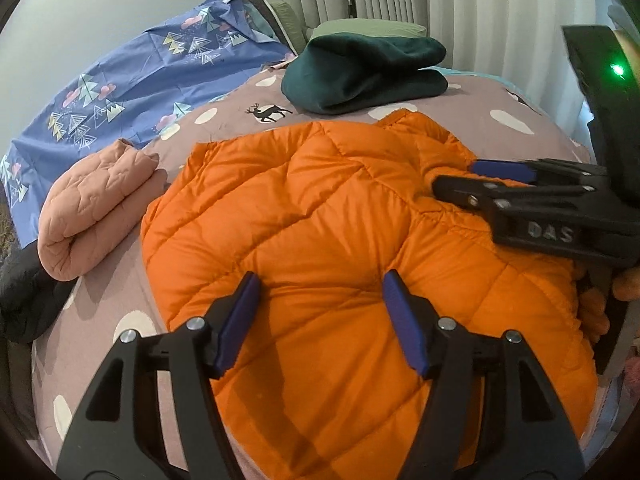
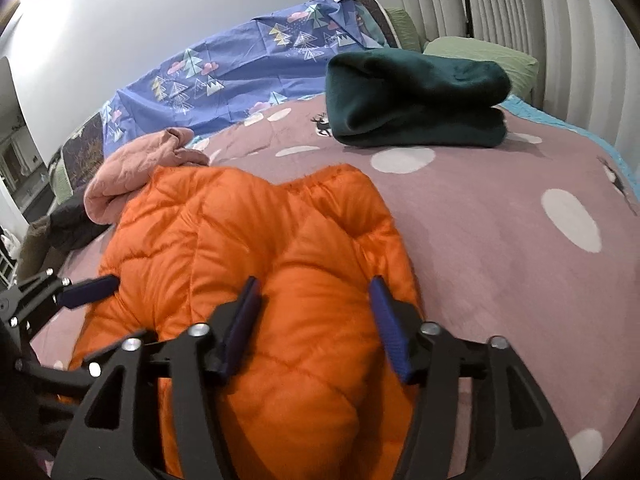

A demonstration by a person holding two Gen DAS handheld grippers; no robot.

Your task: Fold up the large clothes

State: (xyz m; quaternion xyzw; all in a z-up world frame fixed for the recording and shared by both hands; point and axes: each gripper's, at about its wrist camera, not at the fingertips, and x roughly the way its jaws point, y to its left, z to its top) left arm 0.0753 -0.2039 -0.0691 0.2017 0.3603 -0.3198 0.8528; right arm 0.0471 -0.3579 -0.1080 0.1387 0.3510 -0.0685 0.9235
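Left wrist view: left claw (image 1: pixel 320 312) stands apart, empty, over the jacket (image 1: pixel 340 216) on the bed (image 1: pixel 460 116); jacket runs 12 to 6. Right claw (image 1: pixel 460 180) sits at 2.

Right wrist view: right claw (image 2: pixel 314 316) apart, straddling a jacket (image 2: pixel 248 240) bulge, unclamped.

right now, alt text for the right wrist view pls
An orange puffer jacket lies on a spotted mauve bedspread, with the right gripper over it, jaws open around a puffy fold. Behind lie a folded dark green garment and a pink one.
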